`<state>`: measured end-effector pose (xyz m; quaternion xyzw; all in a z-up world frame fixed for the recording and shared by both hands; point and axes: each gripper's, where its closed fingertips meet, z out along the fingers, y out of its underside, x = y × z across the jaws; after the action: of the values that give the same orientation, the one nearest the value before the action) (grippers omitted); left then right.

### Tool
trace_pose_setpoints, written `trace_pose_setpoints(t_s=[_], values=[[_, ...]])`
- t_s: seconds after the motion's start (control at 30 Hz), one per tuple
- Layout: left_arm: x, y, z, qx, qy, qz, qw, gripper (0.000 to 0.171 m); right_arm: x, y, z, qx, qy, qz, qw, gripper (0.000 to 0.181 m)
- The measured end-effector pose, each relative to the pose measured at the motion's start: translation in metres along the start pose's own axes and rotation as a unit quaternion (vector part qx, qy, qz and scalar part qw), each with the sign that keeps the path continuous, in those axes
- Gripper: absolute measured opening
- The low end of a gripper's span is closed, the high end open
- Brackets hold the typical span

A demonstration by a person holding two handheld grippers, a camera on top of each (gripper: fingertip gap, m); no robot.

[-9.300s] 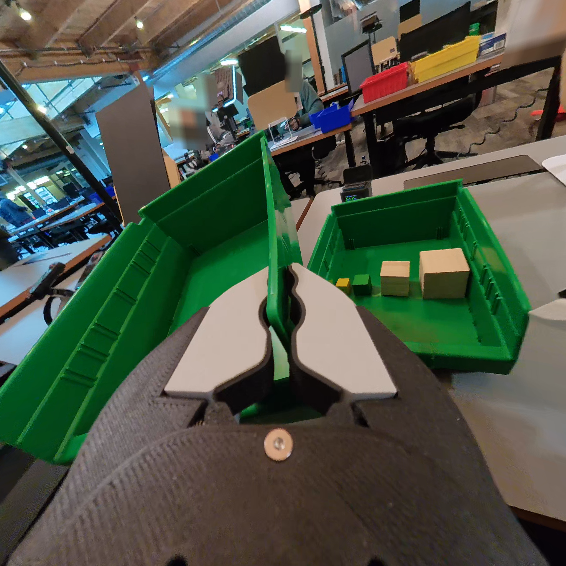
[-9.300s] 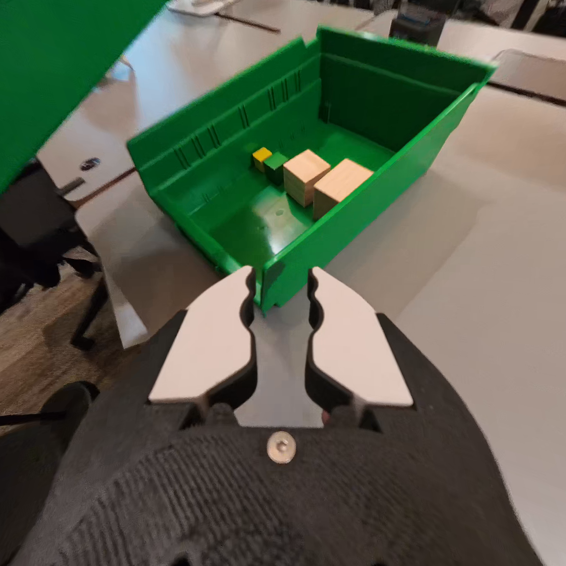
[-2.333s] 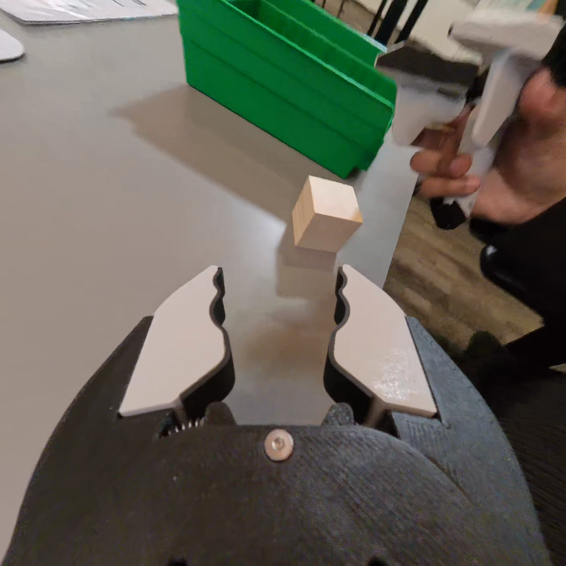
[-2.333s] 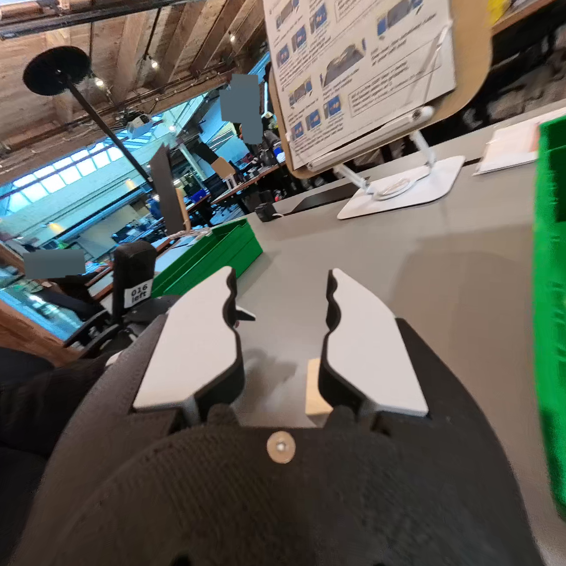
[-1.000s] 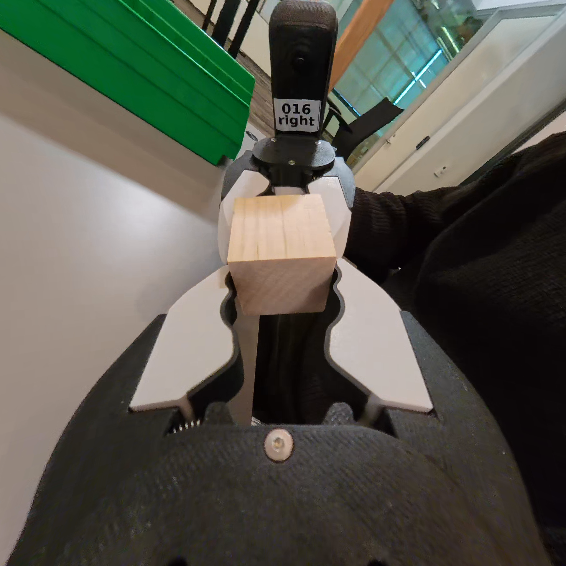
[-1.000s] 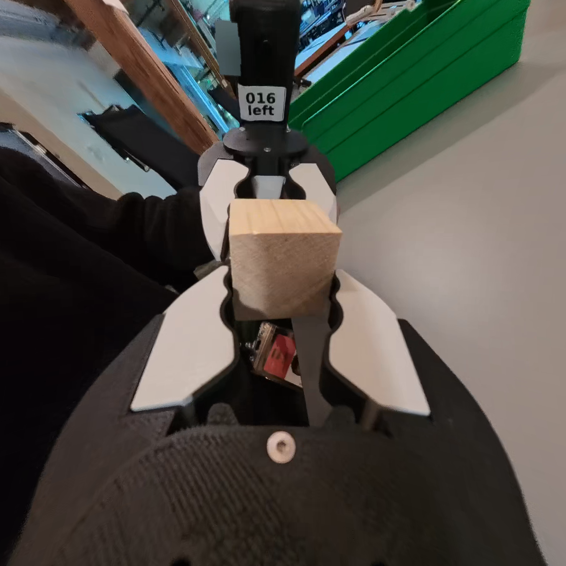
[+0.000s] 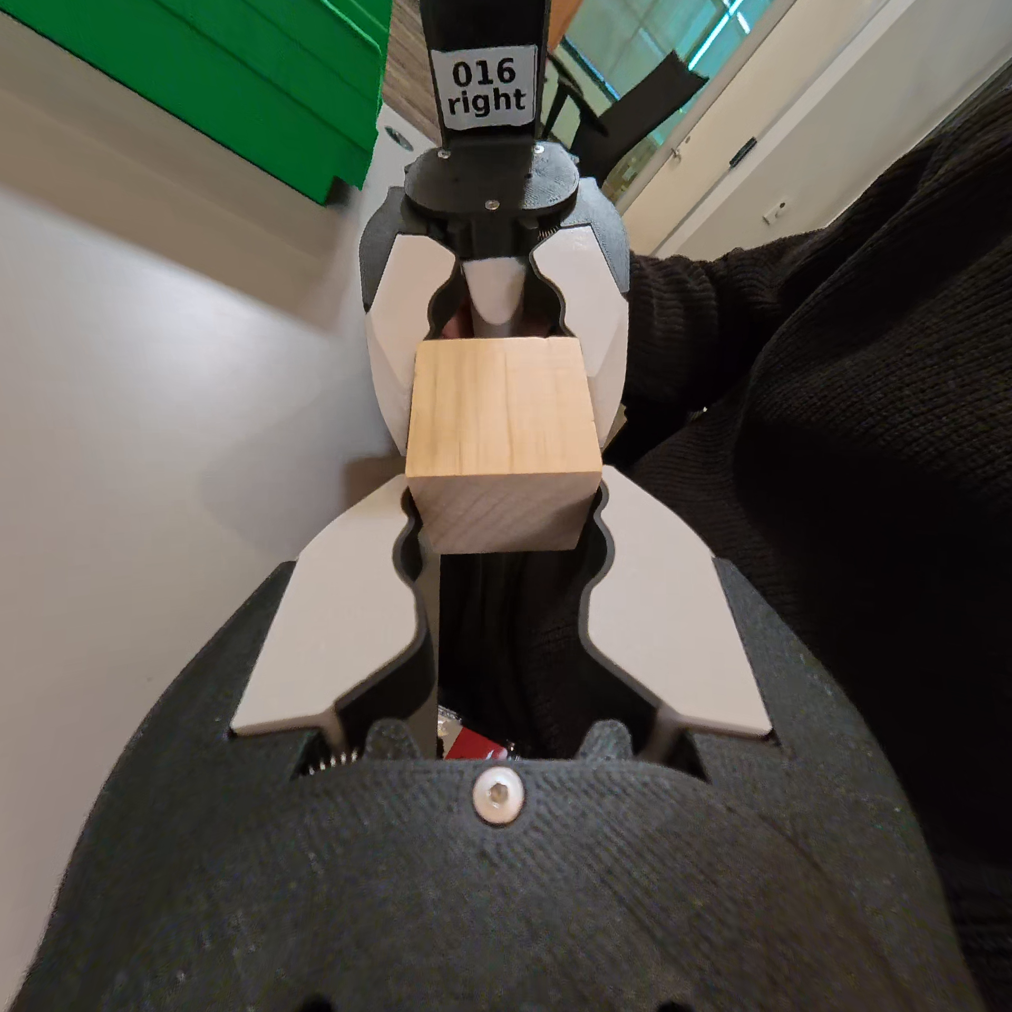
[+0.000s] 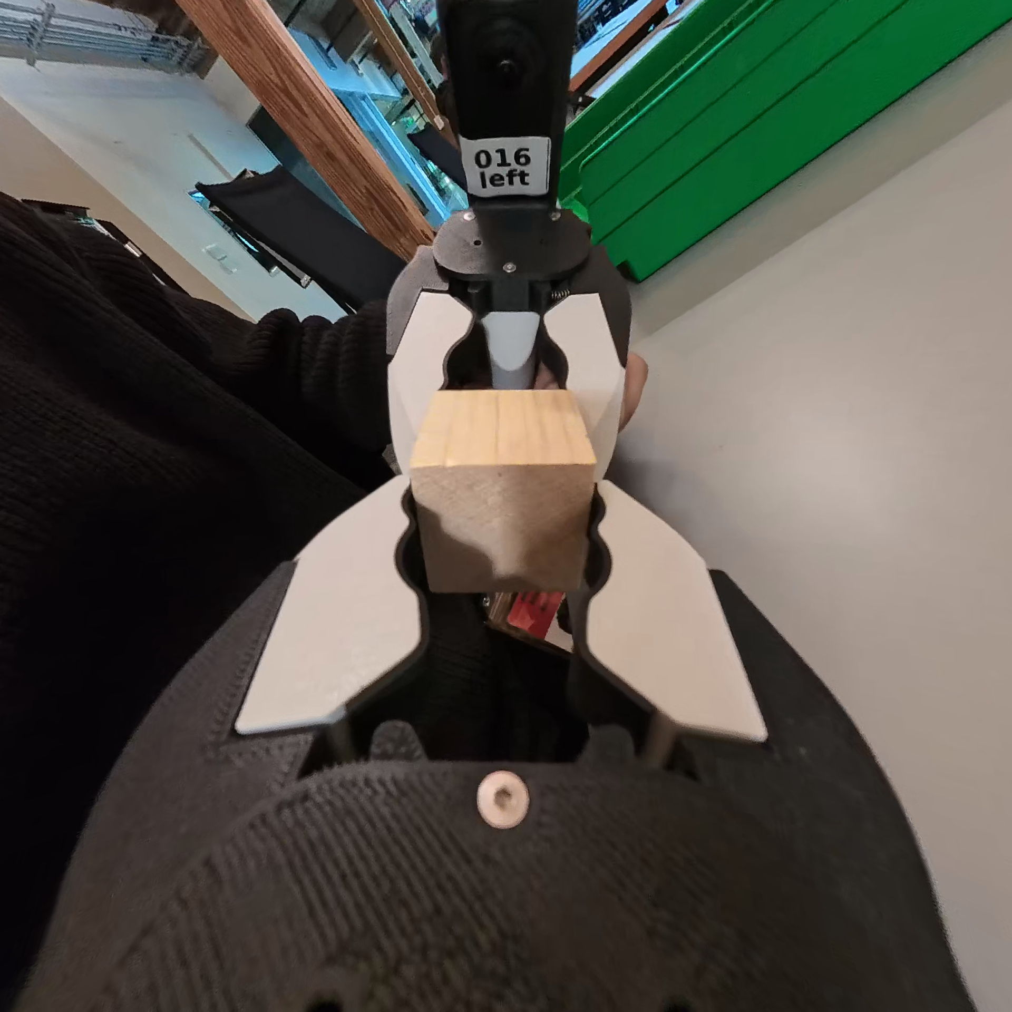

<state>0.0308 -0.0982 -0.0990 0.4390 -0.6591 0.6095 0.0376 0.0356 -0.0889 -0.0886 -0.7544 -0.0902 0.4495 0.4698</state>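
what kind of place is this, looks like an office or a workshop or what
Probably an open-plan office or lab workspace: a pale grey table carries green plastic bins, with a timber beam, glass partitions and a black chair behind. Both grippers meet at a wooden block.

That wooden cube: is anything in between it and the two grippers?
Nothing visible. The wooden cube sits directly between the fingertips of the left gripper and the right gripper, which face each other from opposite ends, off the grey table.
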Motion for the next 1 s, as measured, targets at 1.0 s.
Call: trace_pose_setpoints(t_s=[1.0], values=[[-0.018, -0.027, 0.003, 0.092, -0.075, 0.03, 0.993, 0.073, 0.19, -0.05, -0.351, -0.485, 0.411, -0.294, 0.714, 0.06]])
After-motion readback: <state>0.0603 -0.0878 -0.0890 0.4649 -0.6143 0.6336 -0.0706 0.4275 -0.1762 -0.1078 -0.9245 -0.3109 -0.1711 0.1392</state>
